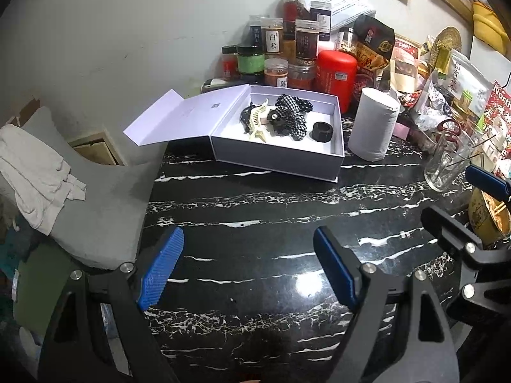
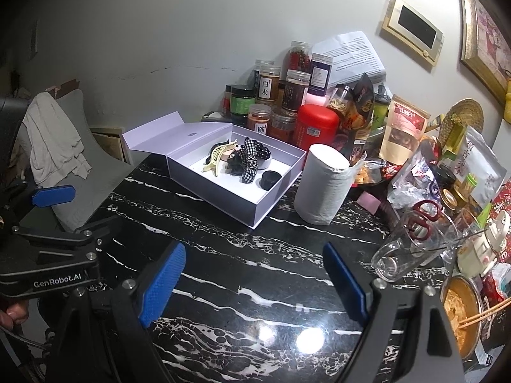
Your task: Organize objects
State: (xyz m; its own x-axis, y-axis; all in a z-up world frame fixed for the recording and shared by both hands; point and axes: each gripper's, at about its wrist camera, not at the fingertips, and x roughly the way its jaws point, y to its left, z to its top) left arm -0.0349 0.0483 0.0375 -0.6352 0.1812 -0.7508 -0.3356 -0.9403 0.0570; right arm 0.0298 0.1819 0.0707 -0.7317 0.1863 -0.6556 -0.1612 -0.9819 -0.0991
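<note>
An open white box (image 1: 281,156) (image 2: 223,191) lies on the black marble table (image 1: 255,217) (image 2: 255,255), its lid folded back to the left. Inside are a cream claw clip (image 1: 257,121) (image 2: 215,158), a black claw clip (image 1: 246,118), a black-and-white checked scrunchie (image 1: 292,113) (image 2: 250,159) and a black ring-shaped band (image 1: 323,131) (image 2: 270,178). My left gripper (image 1: 249,268) is open and empty, hovering over the table in front of the box. My right gripper (image 2: 255,284) is open and empty too, also short of the box.
A paper-wrapped roll (image 1: 373,124) (image 2: 322,188) stands right of the box. Jars and a red canister (image 1: 335,76) (image 2: 314,131) crowd the back wall. Snack bags, a glass with scissors (image 2: 412,242) and a food bowl (image 2: 463,309) fill the right side. A grey chair (image 1: 95,198) stands at left.
</note>
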